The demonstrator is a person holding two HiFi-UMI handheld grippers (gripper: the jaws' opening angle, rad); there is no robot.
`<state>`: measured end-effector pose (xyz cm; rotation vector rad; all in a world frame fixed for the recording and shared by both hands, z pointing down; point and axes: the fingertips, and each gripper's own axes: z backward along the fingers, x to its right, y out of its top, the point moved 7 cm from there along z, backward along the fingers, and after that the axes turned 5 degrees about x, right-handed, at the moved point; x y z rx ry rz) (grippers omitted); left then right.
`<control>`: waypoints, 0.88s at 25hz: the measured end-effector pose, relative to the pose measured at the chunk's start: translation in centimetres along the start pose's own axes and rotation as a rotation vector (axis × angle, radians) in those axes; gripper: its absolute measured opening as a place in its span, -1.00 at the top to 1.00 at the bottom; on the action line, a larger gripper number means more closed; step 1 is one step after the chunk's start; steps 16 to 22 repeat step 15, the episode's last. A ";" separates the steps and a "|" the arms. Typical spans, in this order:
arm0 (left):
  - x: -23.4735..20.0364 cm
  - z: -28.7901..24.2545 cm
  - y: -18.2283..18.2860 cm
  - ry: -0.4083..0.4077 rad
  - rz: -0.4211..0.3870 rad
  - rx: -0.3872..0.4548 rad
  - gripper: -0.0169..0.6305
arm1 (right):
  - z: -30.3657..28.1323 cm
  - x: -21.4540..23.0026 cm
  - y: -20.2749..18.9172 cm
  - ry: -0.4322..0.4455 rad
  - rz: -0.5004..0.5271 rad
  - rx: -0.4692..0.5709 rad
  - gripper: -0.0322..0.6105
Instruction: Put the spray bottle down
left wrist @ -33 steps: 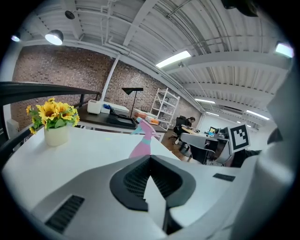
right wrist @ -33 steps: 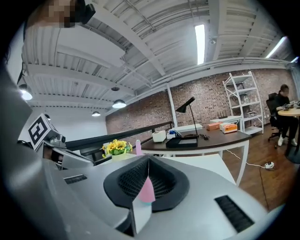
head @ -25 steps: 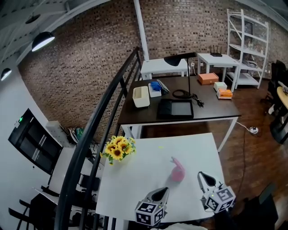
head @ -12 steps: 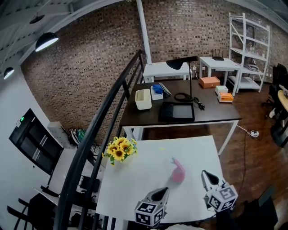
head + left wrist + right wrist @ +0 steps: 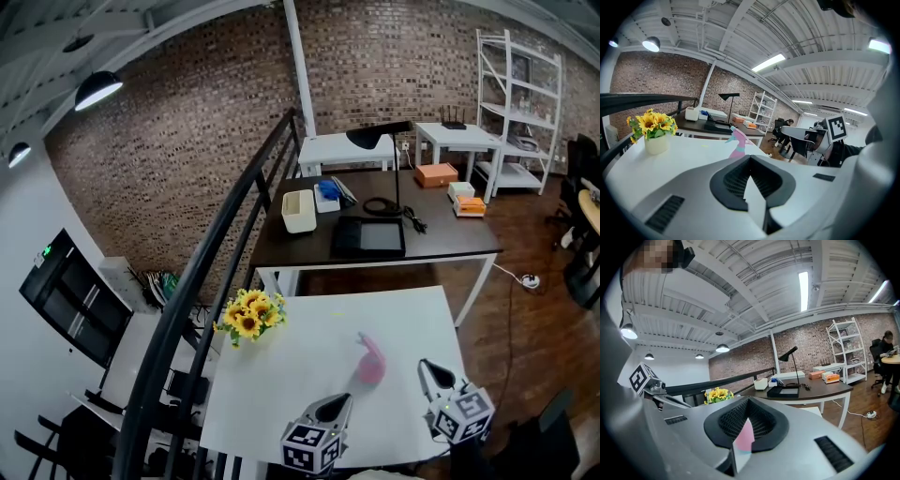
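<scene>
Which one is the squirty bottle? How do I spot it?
Find the white table nearest the camera, in front of the dark desk. Sunflowers sit at its left edge; the spray bottle stands toward the right, ahead of the right gripper. It is the only pink thing there.

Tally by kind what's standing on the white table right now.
bottle: 1
sunflowers in a pot: 1
Total: 2
</scene>
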<state>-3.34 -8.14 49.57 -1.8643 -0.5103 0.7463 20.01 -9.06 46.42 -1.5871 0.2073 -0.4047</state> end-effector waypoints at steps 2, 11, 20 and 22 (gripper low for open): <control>0.0 -0.1 -0.1 -0.001 0.000 0.001 0.92 | 0.0 0.1 -0.2 0.000 -0.001 0.000 0.89; -0.3 0.0 -0.1 0.005 0.008 0.001 0.92 | -0.2 0.0 -0.1 0.002 -0.003 -0.007 0.89; -0.4 0.1 0.0 0.009 0.011 0.003 0.92 | -0.2 0.0 -0.1 0.002 -0.004 -0.010 0.89; -0.4 0.1 0.0 0.009 0.011 0.003 0.92 | -0.2 0.0 -0.1 0.002 -0.004 -0.010 0.89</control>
